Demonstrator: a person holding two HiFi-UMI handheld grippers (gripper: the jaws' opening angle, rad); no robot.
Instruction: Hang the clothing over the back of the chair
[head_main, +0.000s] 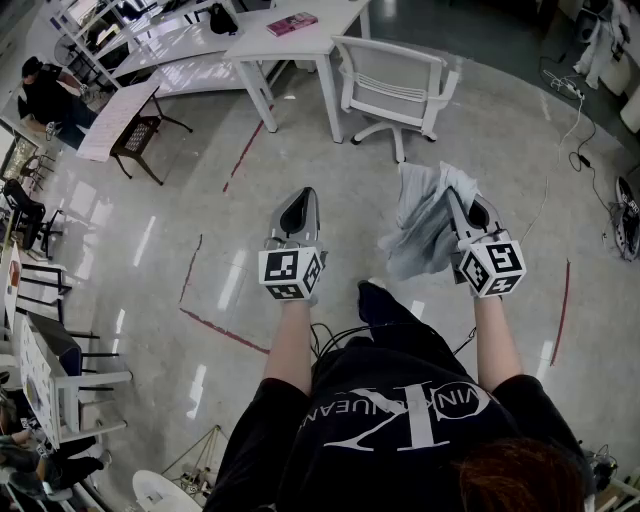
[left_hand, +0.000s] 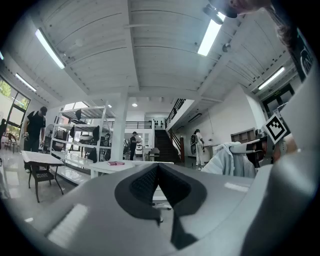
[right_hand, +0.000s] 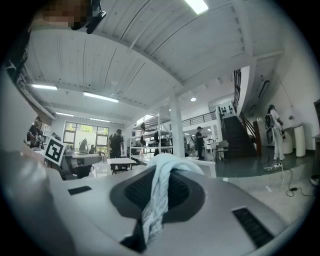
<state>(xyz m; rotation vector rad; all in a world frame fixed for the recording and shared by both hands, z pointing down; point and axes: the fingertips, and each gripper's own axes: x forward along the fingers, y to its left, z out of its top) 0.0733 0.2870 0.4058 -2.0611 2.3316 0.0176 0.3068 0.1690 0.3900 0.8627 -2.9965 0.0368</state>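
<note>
A pale grey garment hangs bunched from my right gripper, which is shut on it; in the right gripper view the cloth is pinched between the jaws. My left gripper is shut with nothing in it, held level beside the right one. In the left gripper view the jaws meet and the garment shows at the right. A white office chair with a slatted back stands ahead, its back toward me, beyond both grippers.
A white table stands left of the chair with a pink book on it. Red tape lines mark the glossy floor. Cables trail at the right. More chairs and desks line the left edge.
</note>
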